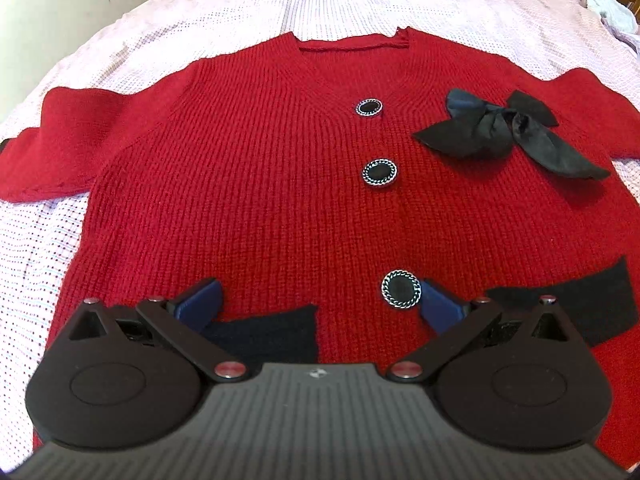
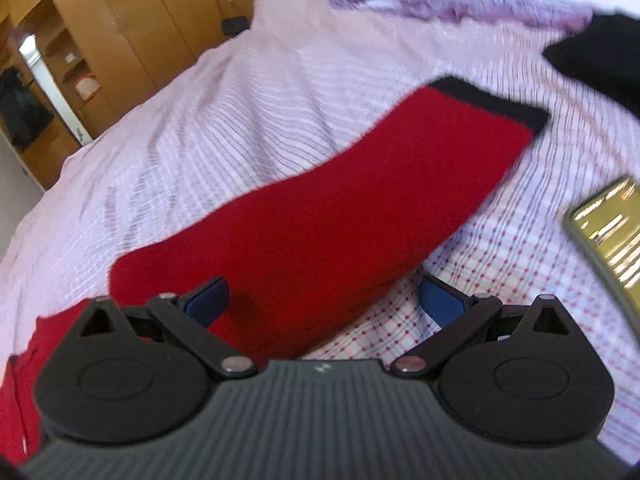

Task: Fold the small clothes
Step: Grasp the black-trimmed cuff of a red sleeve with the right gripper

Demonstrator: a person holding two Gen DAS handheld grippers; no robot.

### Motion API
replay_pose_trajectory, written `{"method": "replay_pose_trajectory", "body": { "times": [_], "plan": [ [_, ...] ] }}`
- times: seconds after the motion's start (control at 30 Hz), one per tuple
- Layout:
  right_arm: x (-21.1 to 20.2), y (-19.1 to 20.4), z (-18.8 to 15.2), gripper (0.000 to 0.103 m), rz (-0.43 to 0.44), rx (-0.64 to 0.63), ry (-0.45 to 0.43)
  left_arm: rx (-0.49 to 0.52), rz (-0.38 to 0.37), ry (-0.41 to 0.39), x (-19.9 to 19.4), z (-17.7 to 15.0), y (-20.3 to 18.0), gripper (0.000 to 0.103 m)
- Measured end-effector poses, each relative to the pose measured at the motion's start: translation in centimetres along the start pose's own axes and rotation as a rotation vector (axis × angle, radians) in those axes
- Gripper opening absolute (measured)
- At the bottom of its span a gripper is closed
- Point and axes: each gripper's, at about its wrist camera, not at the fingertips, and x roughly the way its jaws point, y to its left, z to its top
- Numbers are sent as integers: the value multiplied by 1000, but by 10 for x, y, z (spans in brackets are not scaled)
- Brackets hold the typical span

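One red cardigan lies flat, front up, on the checked sheet, collar away from the left gripper, with three buttons, two black pockets and one bow. Its sleeve stretches out sideways, black cuff farthest from the right gripper. Both grippers gape wide, holding nothing.

phone cut off at edge, sleeve motion-blurred

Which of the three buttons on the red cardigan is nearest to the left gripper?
The lowest button, right beside the left gripper's right fingertip; the other two sit higher, toward the neckline.
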Motion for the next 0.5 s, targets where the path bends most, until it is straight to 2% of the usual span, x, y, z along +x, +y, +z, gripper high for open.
{"method": "replay_pose_trajectory", "body": {
  "times": [0.23,0.5],
  "plan": [
    [20,-7,4,103,53,15,-53,16,17,-10,1,-1,-4,103],
    [32,-26,35,103,82,207,-98,25,13,-24,0,-4,-3,103]
  ]
}}
